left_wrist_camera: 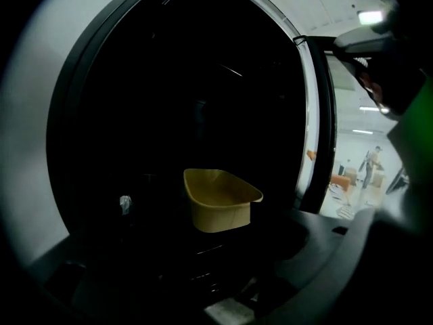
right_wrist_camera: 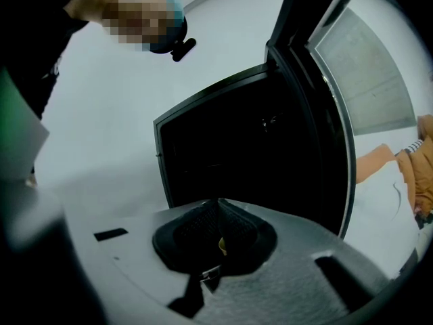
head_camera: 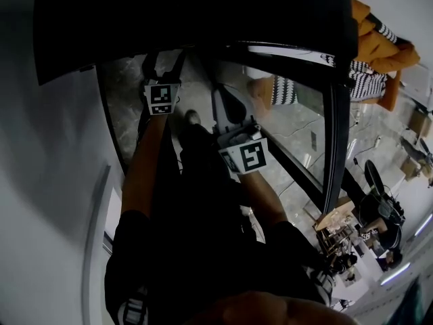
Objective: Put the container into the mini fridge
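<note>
The yellow container (left_wrist_camera: 220,200) stands upright and empty inside the dark mini fridge (left_wrist_camera: 183,100), on a shelf I can barely make out. My left gripper (left_wrist_camera: 210,279) is a little in front of it, open and apart from it, with its dark jaws low in the left gripper view. In the head view the left gripper (head_camera: 159,66) reaches toward the black fridge (head_camera: 189,12). The right gripper (head_camera: 226,107) hangs beside it near the open door (head_camera: 335,114). The right gripper (right_wrist_camera: 220,212) is shut, its pads meeting, with a small yellow speck showing in the gap. The container is hidden in the head view.
The fridge door (right_wrist_camera: 318,107) stands open on the right. A white wall (head_camera: 47,154) runs along the left. Orange and striped cloth (head_camera: 379,42) lies on the floor at the far right. Boxes and tools (head_camera: 352,242) crowd the lower right.
</note>
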Demonstrator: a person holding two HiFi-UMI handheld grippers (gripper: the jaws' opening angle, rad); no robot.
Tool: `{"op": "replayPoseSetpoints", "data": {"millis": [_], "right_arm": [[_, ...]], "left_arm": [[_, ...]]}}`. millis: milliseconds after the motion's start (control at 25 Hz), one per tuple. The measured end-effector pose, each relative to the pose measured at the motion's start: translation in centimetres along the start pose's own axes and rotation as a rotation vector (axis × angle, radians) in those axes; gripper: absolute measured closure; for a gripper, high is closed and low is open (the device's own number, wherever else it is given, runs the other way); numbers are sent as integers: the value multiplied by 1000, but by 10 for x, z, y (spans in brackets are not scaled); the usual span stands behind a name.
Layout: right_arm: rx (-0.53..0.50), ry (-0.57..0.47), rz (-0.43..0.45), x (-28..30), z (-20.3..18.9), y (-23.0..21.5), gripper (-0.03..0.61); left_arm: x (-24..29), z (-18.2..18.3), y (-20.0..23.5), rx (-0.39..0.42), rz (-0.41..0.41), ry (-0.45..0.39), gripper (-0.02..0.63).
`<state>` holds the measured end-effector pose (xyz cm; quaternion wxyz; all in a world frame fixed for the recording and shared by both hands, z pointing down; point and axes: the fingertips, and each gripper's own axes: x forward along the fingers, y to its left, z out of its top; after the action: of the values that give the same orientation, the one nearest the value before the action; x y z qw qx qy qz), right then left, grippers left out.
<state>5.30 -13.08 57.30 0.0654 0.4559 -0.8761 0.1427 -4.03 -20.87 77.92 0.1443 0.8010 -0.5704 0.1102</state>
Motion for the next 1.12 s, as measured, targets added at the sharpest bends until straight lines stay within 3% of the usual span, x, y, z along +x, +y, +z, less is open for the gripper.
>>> {"op": "replayPoseSetpoints", "data": {"millis": [880, 1120], "right_arm": [[-13, -65, 9, -6, -2, -18, 577], [-17, -90, -1, -6, 4, -23, 577]], "left_arm": [[43, 12, 9, -35, 72, 10, 328], [52, 9, 8, -47, 57, 28, 328]]}}
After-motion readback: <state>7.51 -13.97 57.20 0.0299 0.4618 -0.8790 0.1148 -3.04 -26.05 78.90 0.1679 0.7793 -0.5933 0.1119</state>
